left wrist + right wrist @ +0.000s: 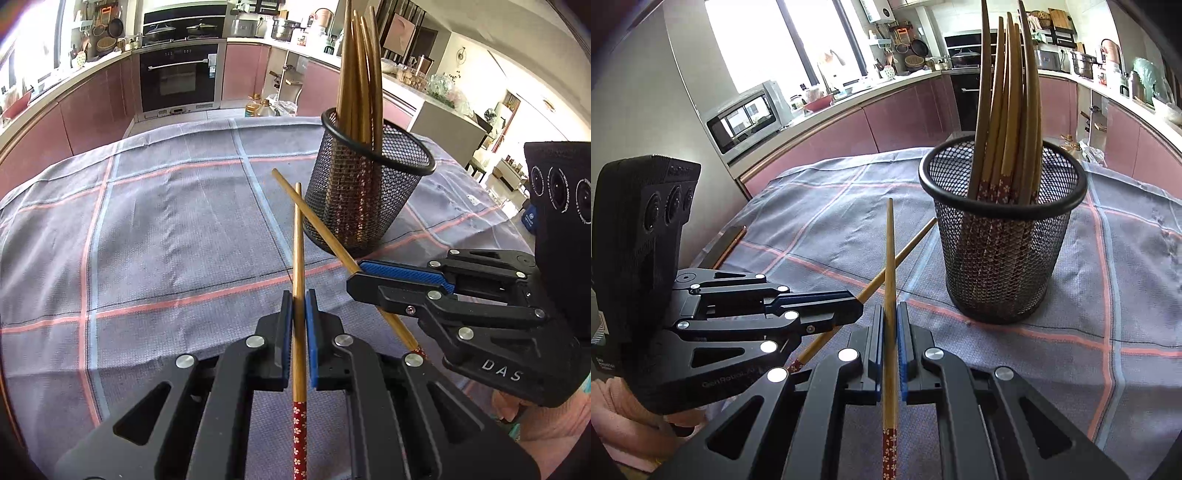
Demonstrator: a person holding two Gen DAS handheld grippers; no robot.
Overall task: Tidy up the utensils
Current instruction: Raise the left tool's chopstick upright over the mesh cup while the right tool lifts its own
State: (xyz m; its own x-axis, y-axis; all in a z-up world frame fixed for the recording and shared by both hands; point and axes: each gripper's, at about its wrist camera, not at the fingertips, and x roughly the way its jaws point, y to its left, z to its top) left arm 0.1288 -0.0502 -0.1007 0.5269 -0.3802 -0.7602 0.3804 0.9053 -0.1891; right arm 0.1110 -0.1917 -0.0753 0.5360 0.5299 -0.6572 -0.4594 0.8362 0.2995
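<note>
Left wrist view: left tool (299, 306) is clamped on a wooden chopstick (298, 266), blue pads (311, 332) pressed on both sides of the shaft. The red floral end points back toward the camera, the bare tip forward. The right tool (356, 275) comes in from the right, clamped on a second chopstick (314, 218). The two sticks cross just in front of the left tool's pads. Behind them, a black mesh holder (369, 192) stands upright on the grey plaid cloth (166, 229) covering the worktop, with a bundle of chopsticks (360, 74) standing in it, tips up.

Right wrist view: right tool (891, 321) grips its chopstick (889, 266) between the blue pads, tip forward. The left tool (857, 304) is at left, its chopstick (905, 254) passing diagonally behind the right one, tip near the holder's base. The mesh holder (1001, 258) sits forward-right on the cloth (1108, 295); its chopsticks (1004, 110) have their red patterned ends down inside.
</note>
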